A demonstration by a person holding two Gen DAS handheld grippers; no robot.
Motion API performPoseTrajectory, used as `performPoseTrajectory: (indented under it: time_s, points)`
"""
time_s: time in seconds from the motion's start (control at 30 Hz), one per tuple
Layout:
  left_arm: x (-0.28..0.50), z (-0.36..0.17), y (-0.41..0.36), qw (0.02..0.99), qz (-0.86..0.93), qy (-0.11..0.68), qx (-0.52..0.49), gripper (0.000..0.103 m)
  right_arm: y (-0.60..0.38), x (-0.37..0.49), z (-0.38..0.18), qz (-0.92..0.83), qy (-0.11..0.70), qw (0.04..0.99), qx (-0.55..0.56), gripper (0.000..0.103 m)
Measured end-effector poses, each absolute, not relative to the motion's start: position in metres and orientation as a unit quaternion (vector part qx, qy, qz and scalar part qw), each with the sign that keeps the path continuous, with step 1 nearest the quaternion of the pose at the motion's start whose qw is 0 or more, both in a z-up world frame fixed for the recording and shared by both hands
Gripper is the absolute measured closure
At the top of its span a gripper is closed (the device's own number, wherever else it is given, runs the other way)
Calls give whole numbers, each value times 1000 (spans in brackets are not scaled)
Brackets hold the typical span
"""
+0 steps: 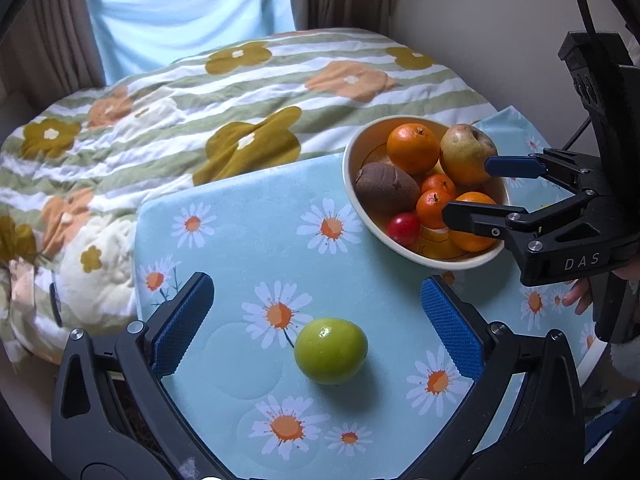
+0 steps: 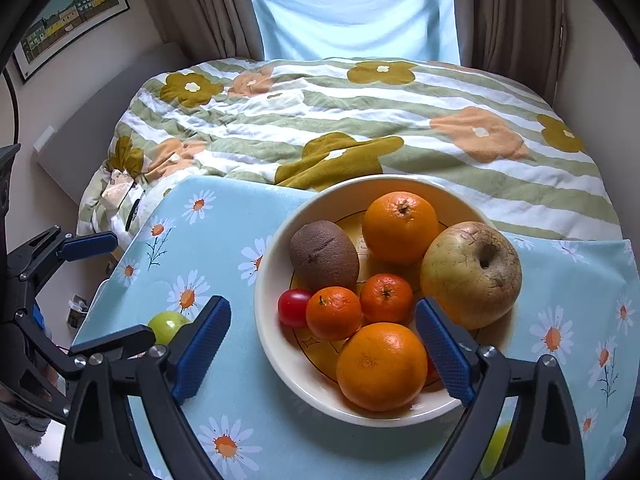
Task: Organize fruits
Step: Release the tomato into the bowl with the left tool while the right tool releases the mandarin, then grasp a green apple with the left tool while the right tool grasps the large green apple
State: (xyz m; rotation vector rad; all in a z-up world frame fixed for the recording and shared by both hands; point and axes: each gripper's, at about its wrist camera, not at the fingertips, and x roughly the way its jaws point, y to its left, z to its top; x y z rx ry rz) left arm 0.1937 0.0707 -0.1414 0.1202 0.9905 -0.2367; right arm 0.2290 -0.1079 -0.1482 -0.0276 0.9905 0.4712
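- The green fruit (image 1: 331, 351), smooth and round like a small green apple, lies alone on the daisy-print tablecloth (image 1: 248, 248), outside the bowl (image 1: 362, 216); from it the bowl sits off at about one o'clock in the left wrist view.
- The left gripper (image 1: 316, 322) hangs low over the cloth with its jaws spread wide, the green fruit between the two blue pads and touching neither.
- To do this step well, I'd judge the person should drop the left gripper straight down so the pads meet the fruit at its widest part, then close gently; a glossy round skin may slip or roll toward six o'clock if pinched off-centre.
- The right gripper (image 2: 322, 354) hovers over the near rim of the bowl, jaws likewise wide apart and holding nothing, its pads bracketing the large orange (image 2: 382, 366).
- Inside the bowl lie a second orange (image 2: 400, 227) at twelve o'clock, a kiwi (image 2: 324, 255) at ten, a russet apple (image 2: 472, 274) at three, two mandarins (image 2: 334, 313) mid-bowl and a cherry tomato (image 2: 294, 307) at nine.
- The bowl looks crowded; the free gap seems to be near eleven o'clock, along the far-left wall.
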Motion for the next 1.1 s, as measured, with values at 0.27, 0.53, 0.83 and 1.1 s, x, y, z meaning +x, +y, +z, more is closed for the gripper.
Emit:
performPoseTrajectory:
  time_s: [0.27,0.53,0.83,1.1]
  points:
    - [186,-117,72,884,-105,450,70,0,-115,216,-125,205,450,869,-21,0]
    - [170,-90,69,897,-104,422,79,0,-124,194,-93,193,424,884,-37,0]
    - [136,-70,62,908,-62,408,68,0,-162,158,-64,181,404,896,-25,0]
    - [115,-85,55,908,-24,418,31,0,-203,129,-68,163,405,898,-53,0]
